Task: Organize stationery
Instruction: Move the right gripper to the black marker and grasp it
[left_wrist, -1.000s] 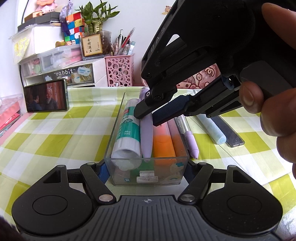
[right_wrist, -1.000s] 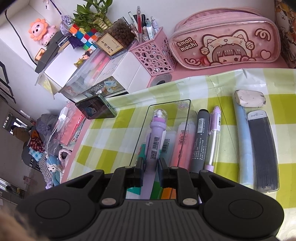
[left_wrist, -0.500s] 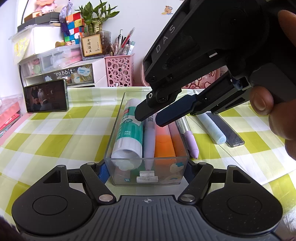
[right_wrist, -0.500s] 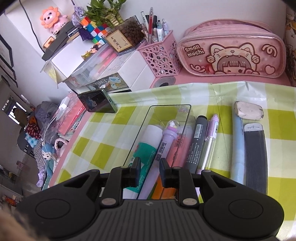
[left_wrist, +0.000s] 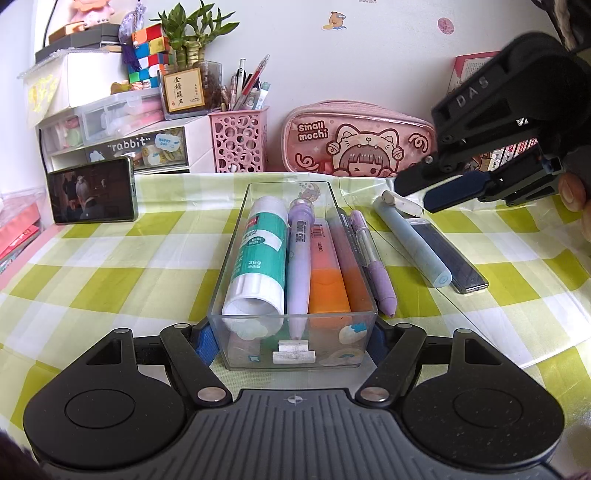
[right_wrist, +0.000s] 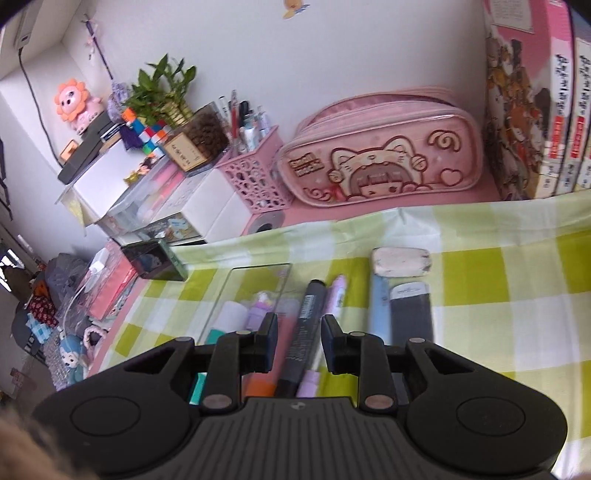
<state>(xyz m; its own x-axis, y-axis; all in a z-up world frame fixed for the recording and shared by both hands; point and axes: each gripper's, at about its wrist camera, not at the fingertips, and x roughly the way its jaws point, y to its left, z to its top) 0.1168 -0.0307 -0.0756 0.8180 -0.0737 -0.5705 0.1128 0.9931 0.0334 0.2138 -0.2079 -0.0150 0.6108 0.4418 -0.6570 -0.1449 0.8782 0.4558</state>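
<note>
A clear plastic box stands on the checked cloth and holds a glue stick, a lilac pen and orange highlighters. My left gripper is shut on the box's near end. A dark marker, a purple mechanical pencil, a blue tube, a lead case and an eraser lie right of the box. My right gripper is open and empty, raised above the marker; it also shows in the left wrist view.
A pink cat pencil case, a pink pen basket, drawer units and a propped phone stand along the back. Books stand at the back right.
My right gripper let go of the lilac pen, which now lies in the box. It opened, lifted and moved right, away from the box. The left gripper stayed put.
</note>
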